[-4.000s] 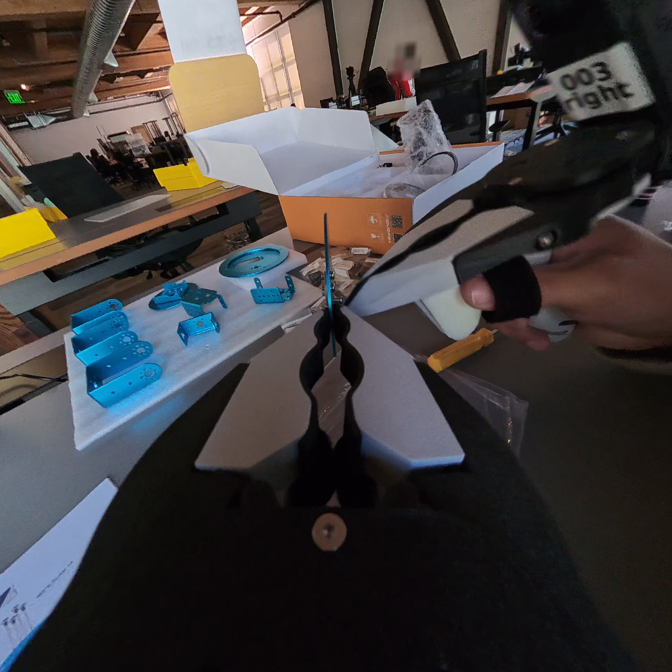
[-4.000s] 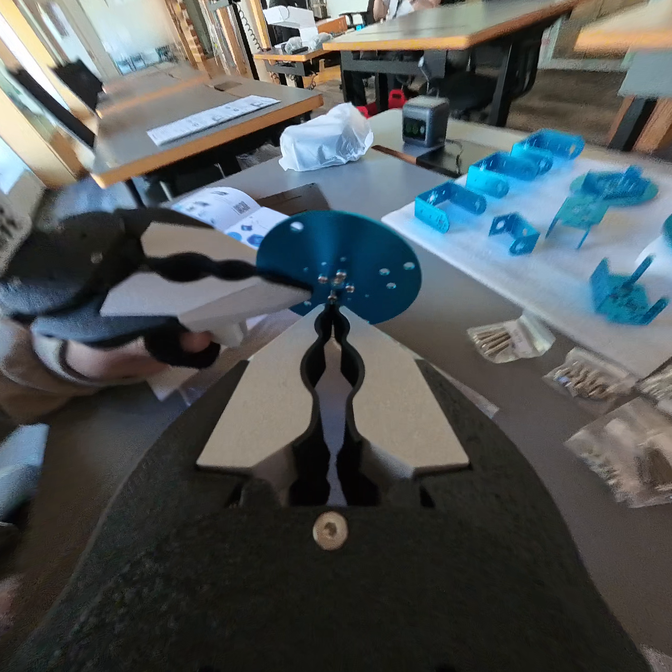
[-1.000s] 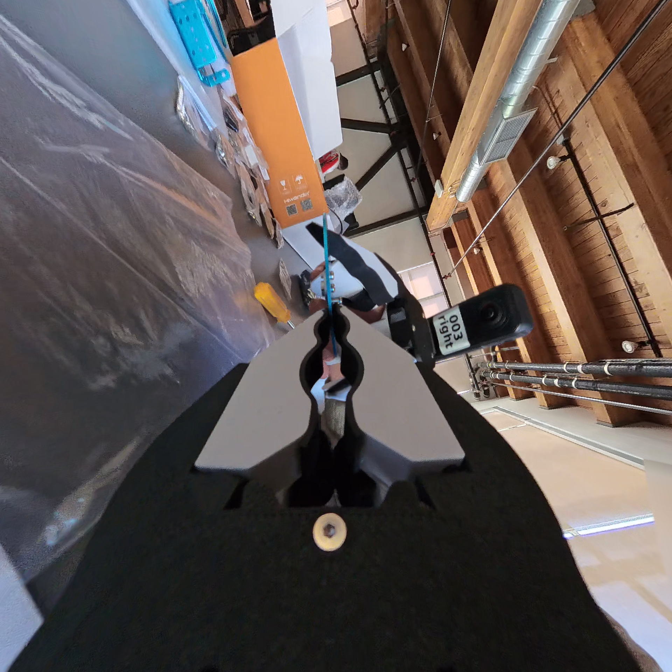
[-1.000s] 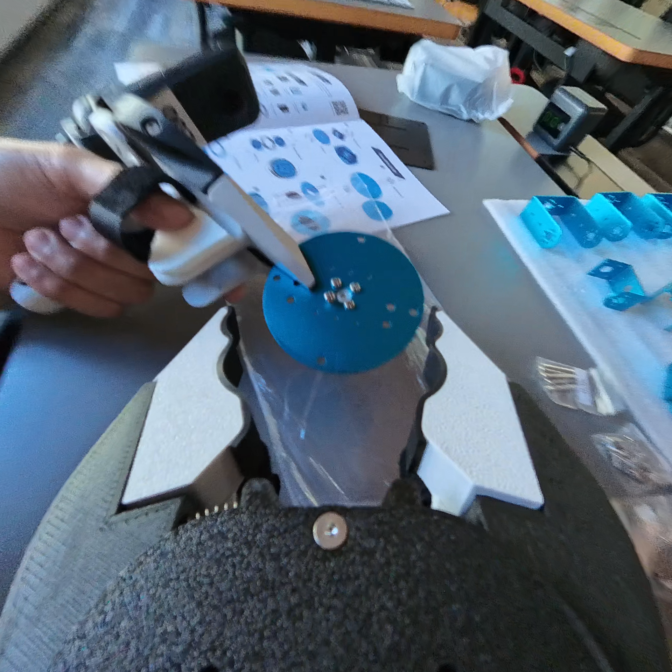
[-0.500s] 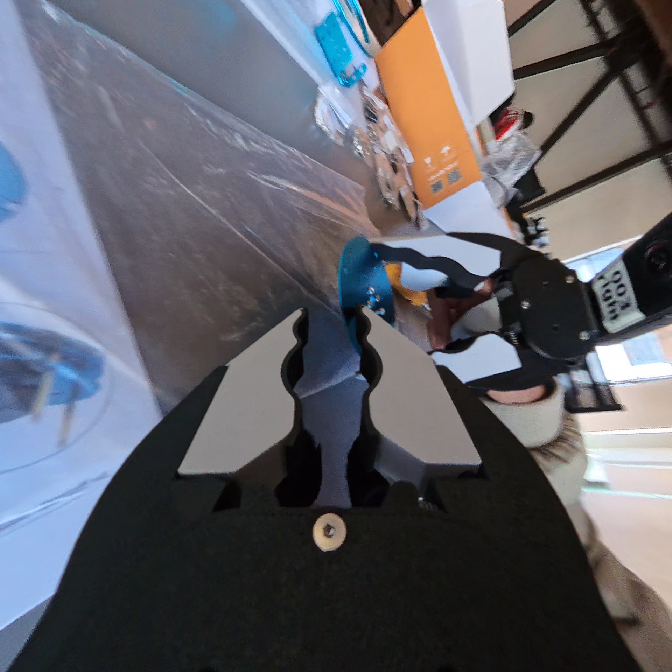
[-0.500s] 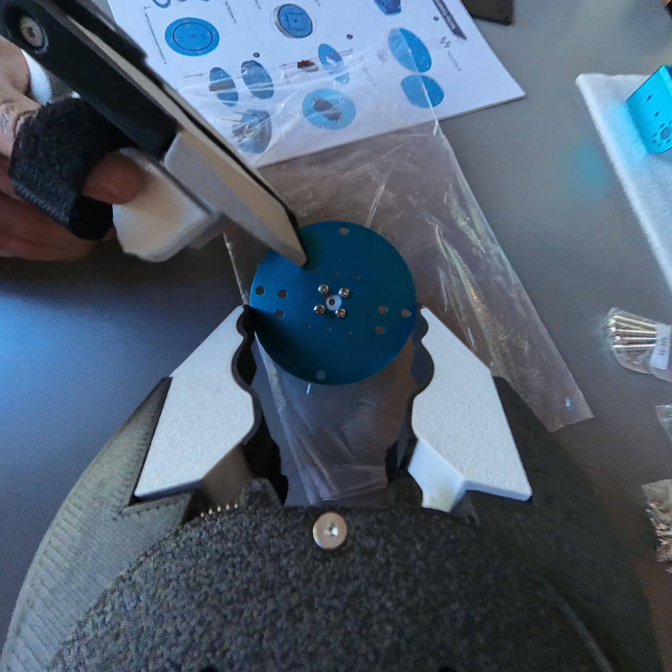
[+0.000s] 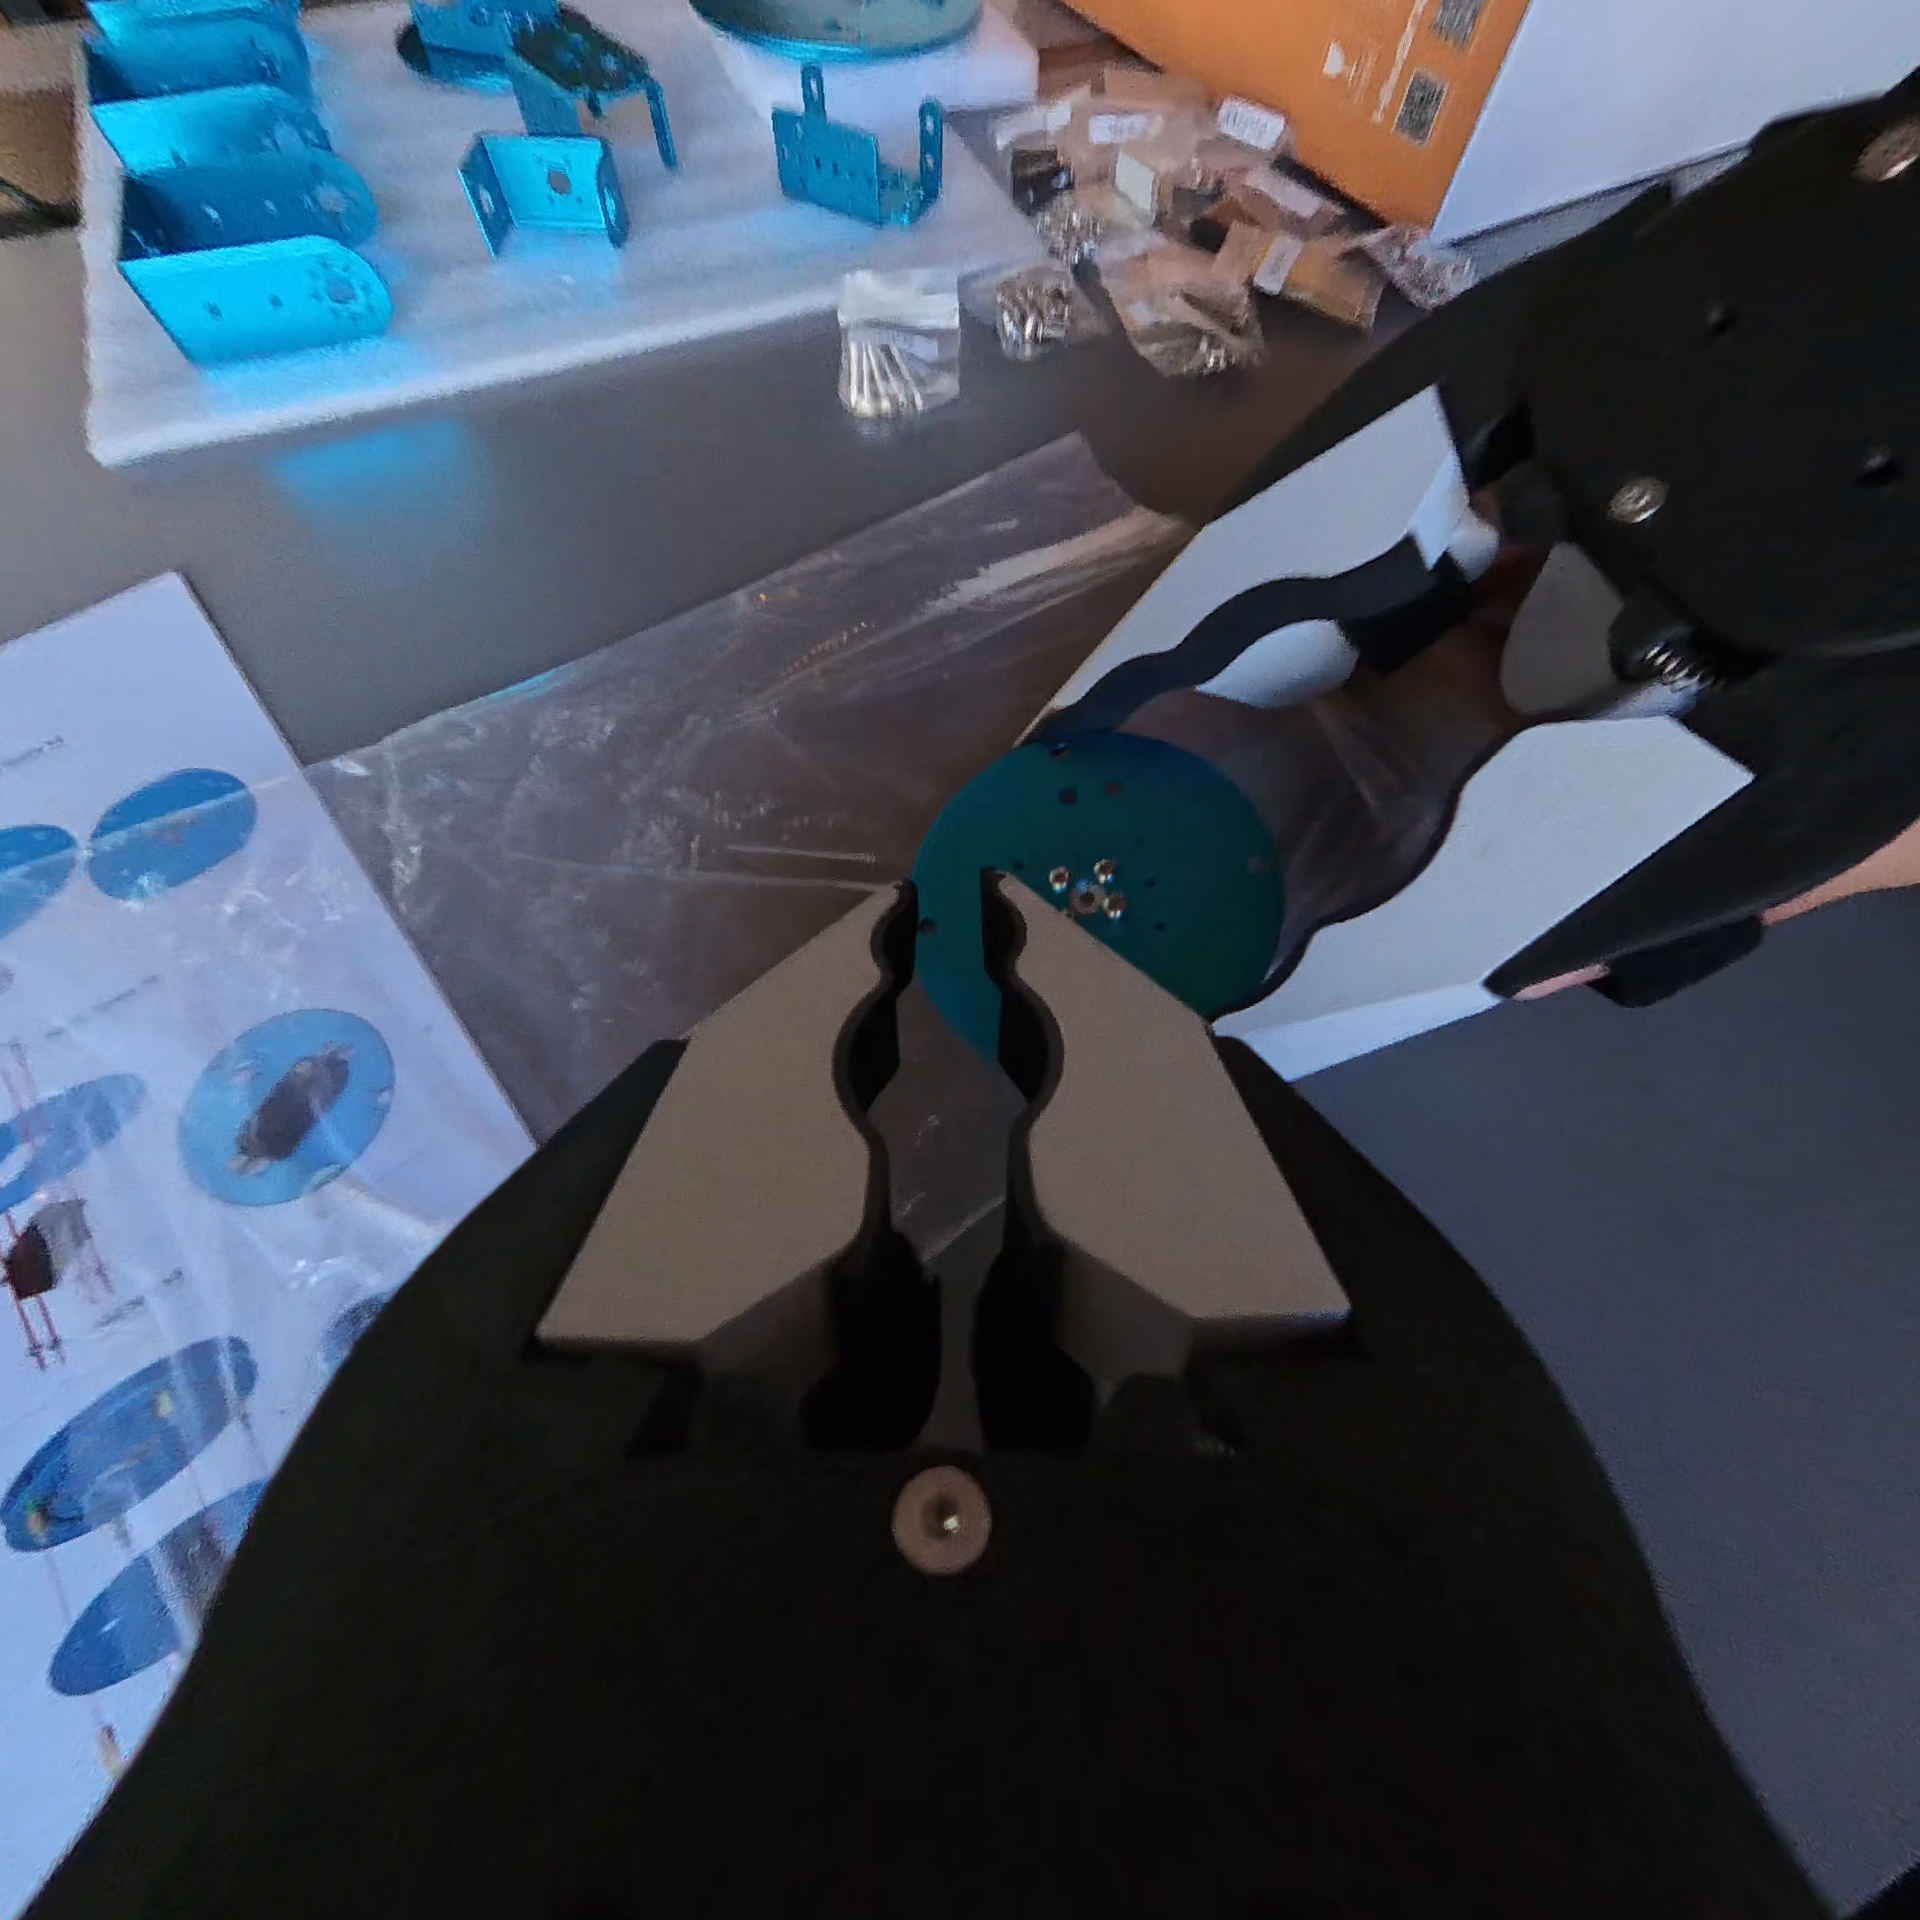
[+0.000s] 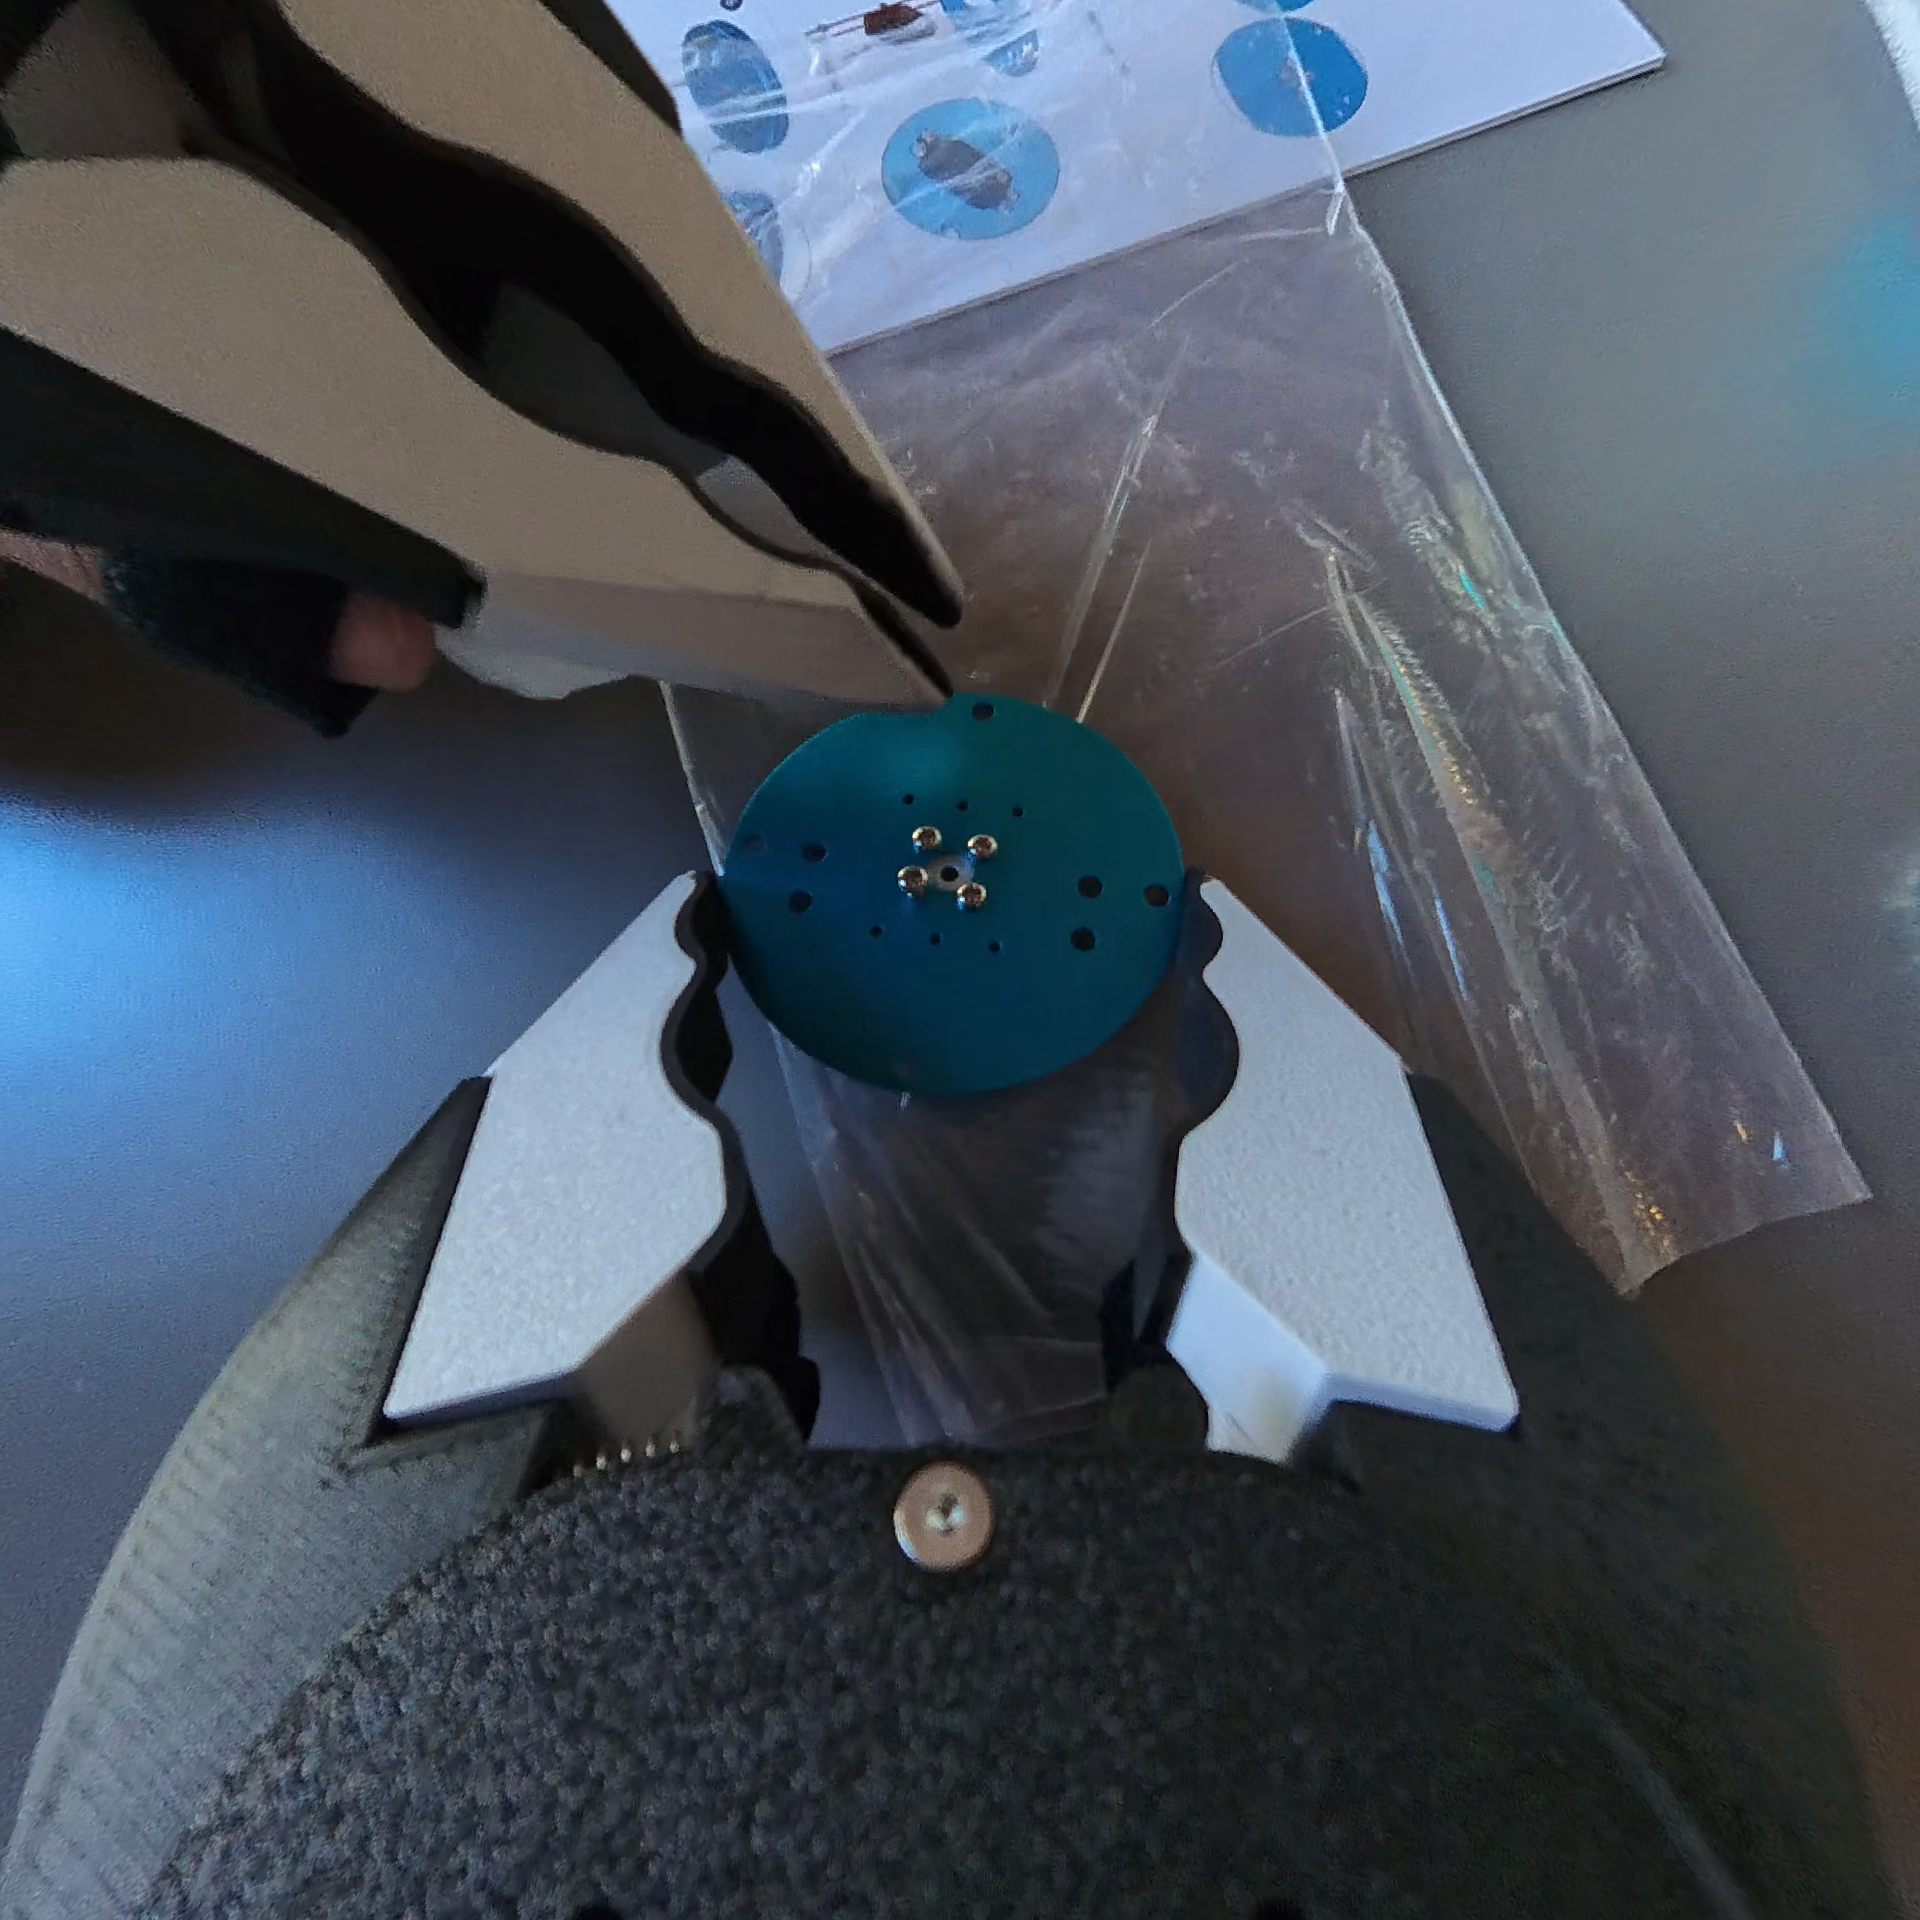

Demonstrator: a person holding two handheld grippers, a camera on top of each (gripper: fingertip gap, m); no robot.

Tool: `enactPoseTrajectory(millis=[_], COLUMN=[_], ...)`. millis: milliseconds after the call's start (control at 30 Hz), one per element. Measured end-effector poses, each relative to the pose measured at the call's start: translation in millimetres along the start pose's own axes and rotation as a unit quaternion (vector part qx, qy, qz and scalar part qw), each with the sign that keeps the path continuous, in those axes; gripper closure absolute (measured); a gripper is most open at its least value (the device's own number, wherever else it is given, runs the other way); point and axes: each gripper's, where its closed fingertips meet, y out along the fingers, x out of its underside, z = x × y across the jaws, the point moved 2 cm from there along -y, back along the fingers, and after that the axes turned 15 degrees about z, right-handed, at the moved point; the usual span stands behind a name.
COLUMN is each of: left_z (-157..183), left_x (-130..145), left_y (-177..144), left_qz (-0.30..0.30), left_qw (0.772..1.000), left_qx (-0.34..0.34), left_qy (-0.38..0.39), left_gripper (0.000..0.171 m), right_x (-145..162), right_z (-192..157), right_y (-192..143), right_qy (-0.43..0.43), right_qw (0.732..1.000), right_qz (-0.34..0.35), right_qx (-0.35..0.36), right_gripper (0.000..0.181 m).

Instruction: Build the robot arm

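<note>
Your right gripper (image 8: 951, 894) has its jaws spread wide, one tip at each side of the blue disc (image 8: 951, 904); whether they touch its rim cannot be told. The disc lies on a clear plastic bag (image 8: 1403, 727) on the grey tabletop (image 8: 260, 883). Your left gripper (image 7: 943, 888) stands over the disc's edge, jaws slightly parted and empty. Beyond lie an instruction sheet (image 7: 135, 935), small hardware bags (image 7: 1143, 270) and blue brackets (image 7: 540, 187) on white foam (image 7: 416, 353).
</note>
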Motion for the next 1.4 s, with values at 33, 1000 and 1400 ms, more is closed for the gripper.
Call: enactPoseTrajectory(millis=[33,1000,1400], left_z=[3,58,42], left_x=[-5,-52,-57], left_y=[-1,36,31], left_qz=[0.013,0.023,0.050], left_qw=[1.000,0.968,0.973], left_qx=[0.002,0.190,0.191], left_qy=[0.002,0.159,0.122], left_gripper=[0.161,0.145,0.141], right_x=[0,48,-41], right_z=[0,62,59], right_y=[-1,-98,-92], right_qy=[0.000,0.038,0.014], right_qw=[1.000,0.986,0.995], right_qz=[0.002,-0.164,0.053], right_qx=[-0.002,0.019,-0.083], right_gripper=[0.095,0.137,0.164])
